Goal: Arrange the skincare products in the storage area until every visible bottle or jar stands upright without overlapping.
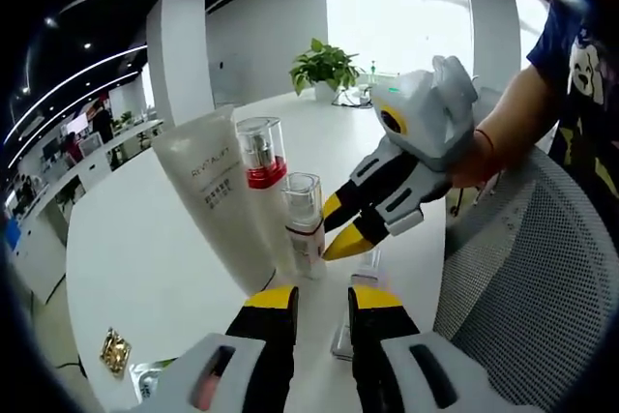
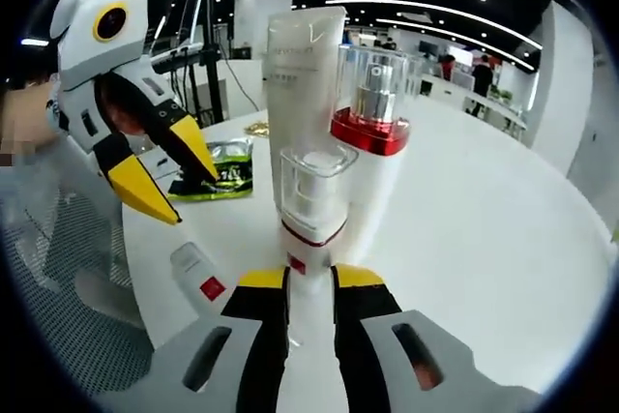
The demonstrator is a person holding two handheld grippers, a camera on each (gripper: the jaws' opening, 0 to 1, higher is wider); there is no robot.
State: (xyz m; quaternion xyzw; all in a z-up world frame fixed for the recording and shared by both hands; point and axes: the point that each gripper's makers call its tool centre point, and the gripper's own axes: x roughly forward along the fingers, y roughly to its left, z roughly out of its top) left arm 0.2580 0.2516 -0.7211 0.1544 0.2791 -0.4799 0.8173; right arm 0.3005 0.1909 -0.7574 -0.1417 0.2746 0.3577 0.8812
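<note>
Nearest the lens in the right gripper view: right gripper [image 2: 309,282], yellow-tipped jaws pinching the base of the small pump bottle [image 2: 311,208], upright on the white table [image 2: 484,239]. Just behind it, touching or nearly so, a taller bottle with a red band [image 2: 372,132] and a white tube [image 2: 302,65] standing on its cap end. Lying flat at the near table edge, a small flat bottle [image 2: 198,280], not yet upright. Left gripper [image 2: 164,179] hanging above it, jaws spread, holding nothing.

Probably light, stiff, slick plastic; clear caps likely to slip or pop, so better gripped low on the body. Tall tube top-heavy, easily tipped by a nudge.

Little margin at the edge beside the mesh chair [image 1: 522,278]; a green packet [image 2: 215,179] and a gold wrapper [image 1: 115,350] also near. Plenty of bare table beyond the standing group.
</note>
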